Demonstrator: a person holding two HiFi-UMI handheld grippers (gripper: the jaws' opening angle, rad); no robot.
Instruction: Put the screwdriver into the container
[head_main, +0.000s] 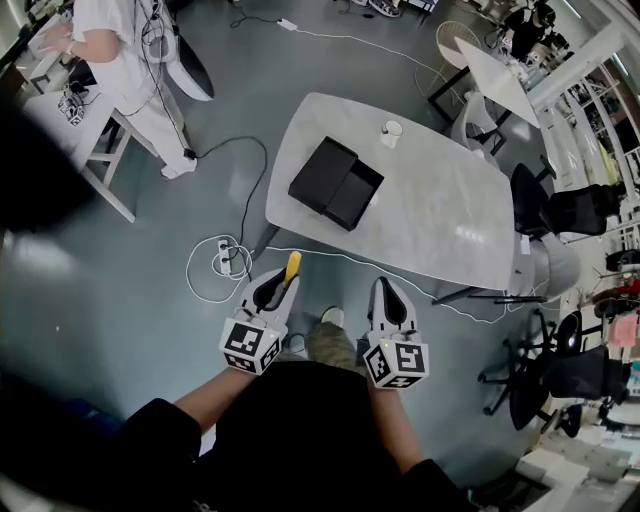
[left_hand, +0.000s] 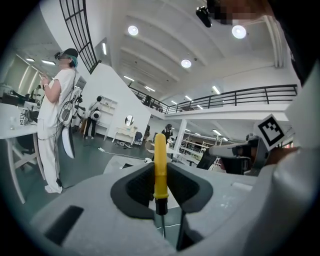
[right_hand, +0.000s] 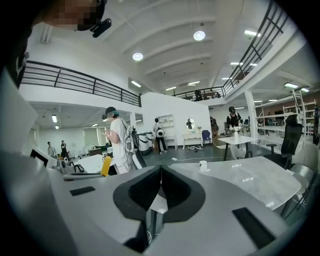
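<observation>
Here, the left hand-held gripper is clamped on the screwdriver. Its jaws stand narrow and pinch the low end of the yellow handle. The handle juts out past the jaw tips, and the thin shaft runs back toward the camera.

In the head view, the left hand-held gripper is over the floor, short of the near edge of the counter. The screwdriver points to about 1 o'clock. The right hand-held gripper sits at 3 o'clock from the left one, near it but not touching. In its own view the right hand-held gripper has its jaws together with nothing between them.

The black container lies on the counter at 12 o'clock from the two tools, well apart from the screwdriver. A cup stands at 1 o'clock from the container, near the far edge. A power strip lies on the floor at 10 o'clock from the left tool. A person in white stands at the frame's 10 o'clock.
</observation>
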